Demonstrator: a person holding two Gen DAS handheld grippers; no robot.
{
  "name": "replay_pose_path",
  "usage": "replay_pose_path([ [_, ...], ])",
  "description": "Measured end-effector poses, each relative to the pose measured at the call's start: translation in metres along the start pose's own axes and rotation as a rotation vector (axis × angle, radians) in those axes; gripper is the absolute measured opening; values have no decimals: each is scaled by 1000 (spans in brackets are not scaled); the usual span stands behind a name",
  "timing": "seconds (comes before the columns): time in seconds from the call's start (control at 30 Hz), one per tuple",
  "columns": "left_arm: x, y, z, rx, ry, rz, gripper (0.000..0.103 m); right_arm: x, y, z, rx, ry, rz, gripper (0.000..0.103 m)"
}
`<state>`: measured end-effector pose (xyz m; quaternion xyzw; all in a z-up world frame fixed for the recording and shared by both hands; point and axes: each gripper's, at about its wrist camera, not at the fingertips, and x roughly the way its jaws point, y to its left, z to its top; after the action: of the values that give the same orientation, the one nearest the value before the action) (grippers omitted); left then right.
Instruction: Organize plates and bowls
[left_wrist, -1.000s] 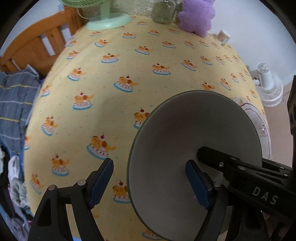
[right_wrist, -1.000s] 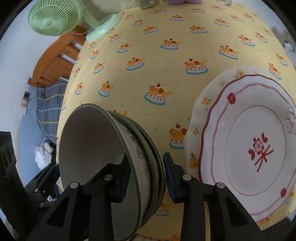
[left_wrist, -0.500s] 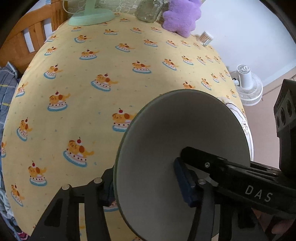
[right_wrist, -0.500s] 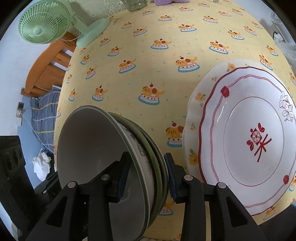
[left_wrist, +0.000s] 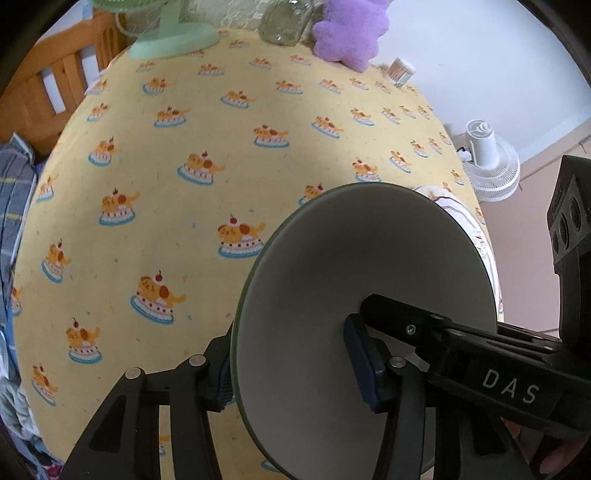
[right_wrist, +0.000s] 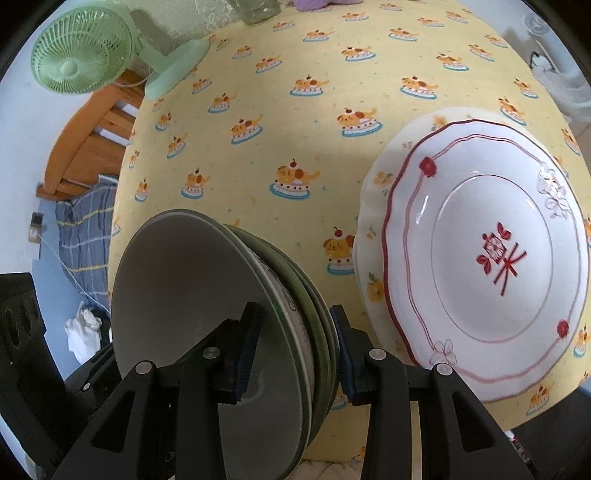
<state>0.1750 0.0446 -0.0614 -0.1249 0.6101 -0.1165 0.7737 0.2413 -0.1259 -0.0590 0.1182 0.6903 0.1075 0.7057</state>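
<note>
Between both hand-held grippers (right_wrist: 295, 354) — nested bowls (right_wrist: 207, 295), tilted.

Nested bowls (right_wrist: 221, 295) between clamped jaws

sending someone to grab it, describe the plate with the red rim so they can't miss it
On the yellow cake-print tablecloth, look at the right side, beside the tilted stack of green-rimmed bowls. The red-rimmed plate lies flat on a larger plate with yellow flowers; it alone has a scalloped red line and a red centre motif.

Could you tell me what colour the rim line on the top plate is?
Dark red, on the top plate; right wrist view.
</note>
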Motion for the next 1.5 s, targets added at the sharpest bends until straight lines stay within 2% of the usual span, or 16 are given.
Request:
replay_pose_path([
  [0.3, -30, -9, 2, 81, -30, -21, 51, -35, 13, -15, 44, -89, -10, 41],
  [0.5, -41, -24, 5, 116, -63, -9, 51, -55, 12, -20, 48, -142, 2, 41],
  [0.7, -43, -40, 6, 86, -87, 18, 51, -66, -1, -13, 13, -148, 32, 41],
  [1.03, -35, -88, 9, 8, -121, 33, 51, -93, -41, 4, -66, -134, 41, 41],
  [1.5, 0, -136, 16, -43, -109, 38, 51, -99, -100, 24, -80, -93, 39, 41],
])
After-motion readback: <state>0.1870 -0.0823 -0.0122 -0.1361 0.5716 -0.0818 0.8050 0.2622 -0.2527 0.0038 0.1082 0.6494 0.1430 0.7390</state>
